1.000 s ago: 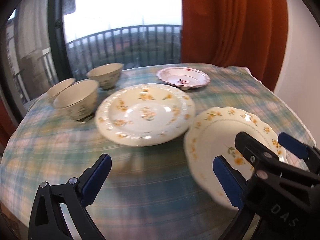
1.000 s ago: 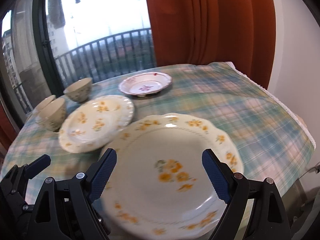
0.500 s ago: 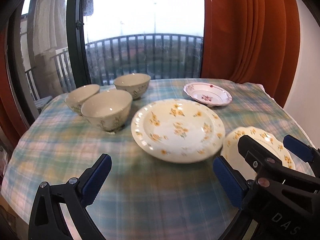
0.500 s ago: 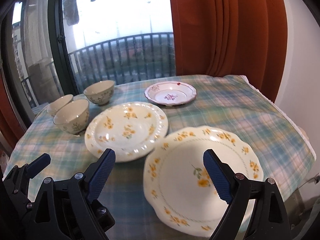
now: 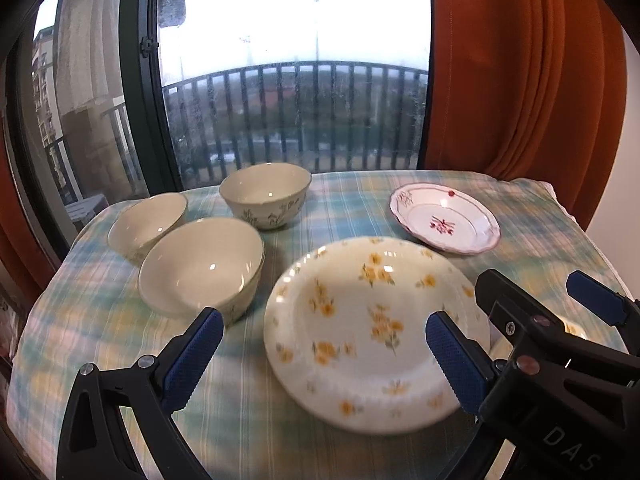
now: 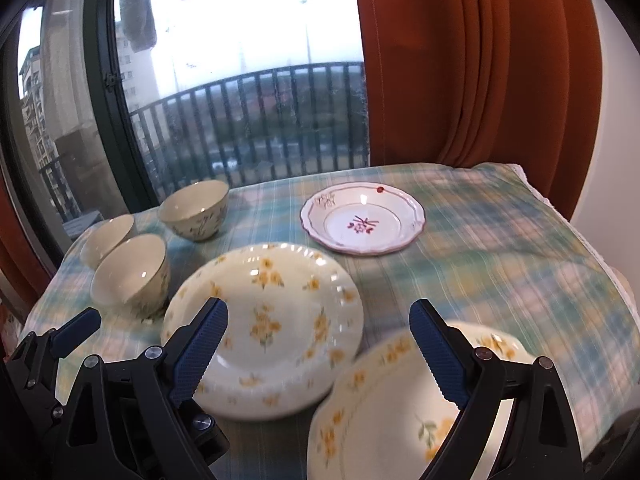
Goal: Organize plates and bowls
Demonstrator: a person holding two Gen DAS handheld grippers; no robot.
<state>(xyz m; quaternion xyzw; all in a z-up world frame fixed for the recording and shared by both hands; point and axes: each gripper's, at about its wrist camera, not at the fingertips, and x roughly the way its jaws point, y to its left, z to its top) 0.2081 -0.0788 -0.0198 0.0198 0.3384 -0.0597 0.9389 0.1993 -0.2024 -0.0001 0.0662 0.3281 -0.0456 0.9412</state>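
Observation:
Three cream bowls stand at the left: a near bowl [image 5: 202,266], a far-left bowl [image 5: 148,220] and a back bowl [image 5: 266,194]. A round plate with yellow flowers [image 5: 372,332] lies mid-table, and a small pink-flowered plate [image 5: 444,218] behind it. A scalloped yellow-flowered plate [image 6: 400,408] lies at the front right, its rim close to the round plate [image 6: 264,328]. My left gripper [image 5: 322,356] hovers open over the round plate's front left part. My right gripper [image 6: 320,350] hovers open above the gap between the two yellow plates. Neither holds anything.
A green and pink checked cloth [image 6: 500,264] covers the table, dropping off at the right edge [image 6: 592,248]. A window with a balcony railing [image 5: 288,120] and an orange curtain [image 5: 512,80] stand just behind the table. The left gripper's finger [image 6: 76,332] shows beside the right one.
Both grippers stayed open while they moved left. The scalloped plate slid from between the right fingers to the lower right of that view. The bowls came nearer in the left view.

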